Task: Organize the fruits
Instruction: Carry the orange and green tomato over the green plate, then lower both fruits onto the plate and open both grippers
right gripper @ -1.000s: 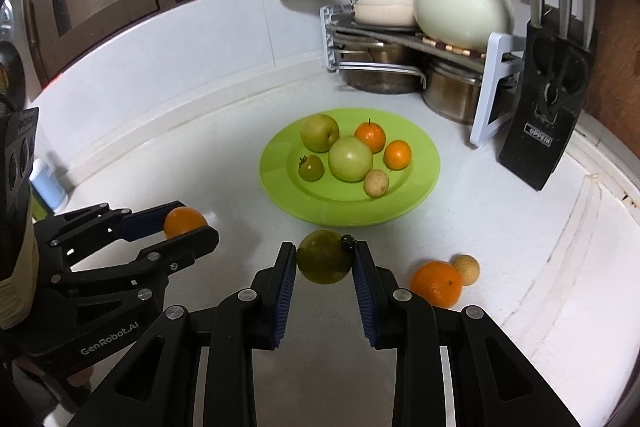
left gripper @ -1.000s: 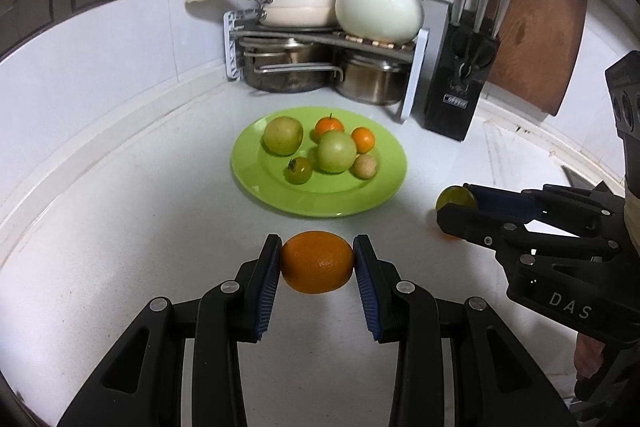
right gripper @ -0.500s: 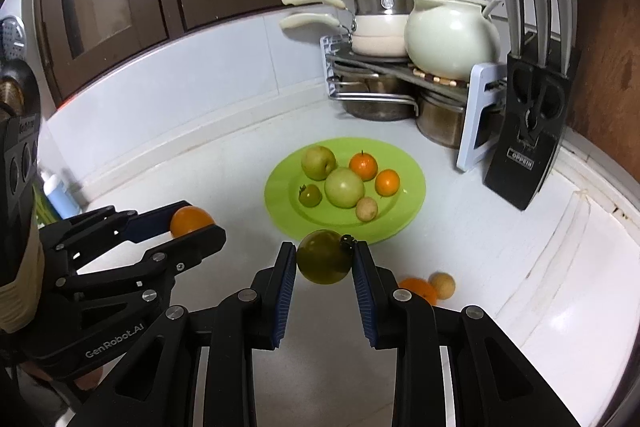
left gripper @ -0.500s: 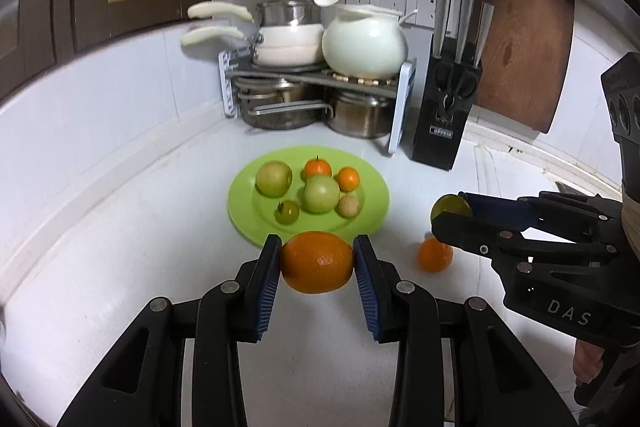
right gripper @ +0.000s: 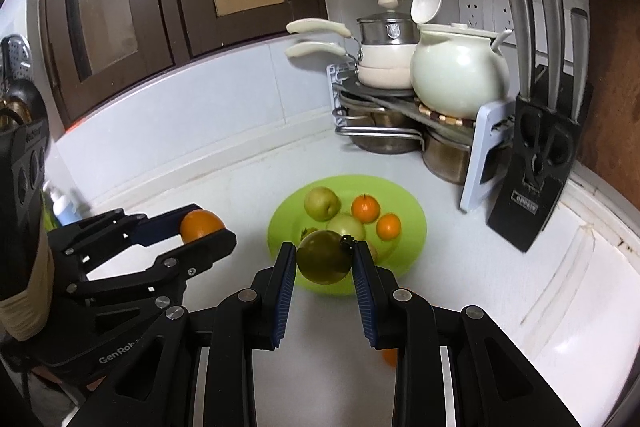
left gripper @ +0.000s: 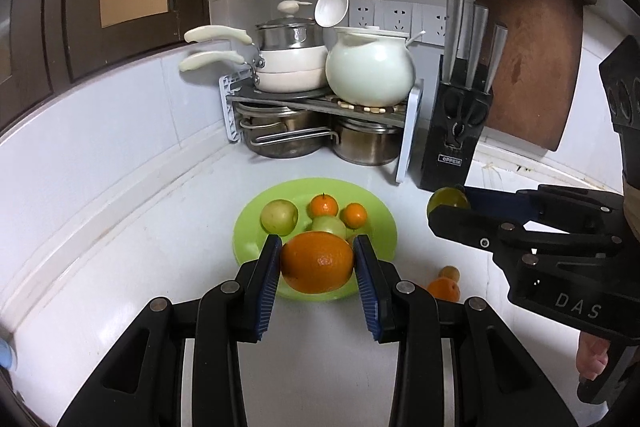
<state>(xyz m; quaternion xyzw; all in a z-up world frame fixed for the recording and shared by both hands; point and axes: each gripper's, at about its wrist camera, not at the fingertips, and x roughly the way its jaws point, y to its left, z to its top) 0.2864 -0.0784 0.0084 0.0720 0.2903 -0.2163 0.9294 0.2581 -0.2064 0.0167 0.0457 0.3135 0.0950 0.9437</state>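
**Inspector:** State what is carried, taking the round lime-green plastic plate as reference.

**Assistant:** The large round orange is clamped between the blue pads of the left hand-held gripper, closed to the fruit's width, above the plate's near rim. The dull olive-green round fruit with a dark stem is clamped likewise in the right hand-held gripper, also over the near rim, to the orange's right.

**Inspector:** On the plate itself?

**Assistant:** A pale green apple at far left, two small tangerines at the far side, another pale green fruit at centre, partly hidden. Off the plate, near its right edge on the white countertop, lie a small orange and a small tan fruit, touching or nearly so.

**Inspector:** The relation governing the next move?

**Assistant:** The plate lies ahead of and below both grippers. In my judgement, bare plate shows along the near and left rim, which favours the left gripper. Both fruits are round, so no long axis matters. I cannot tell the height above the plate.

**Inspector:** Risk?

**Assistant:** Probably rolling on release, or nudging the centre fruit.
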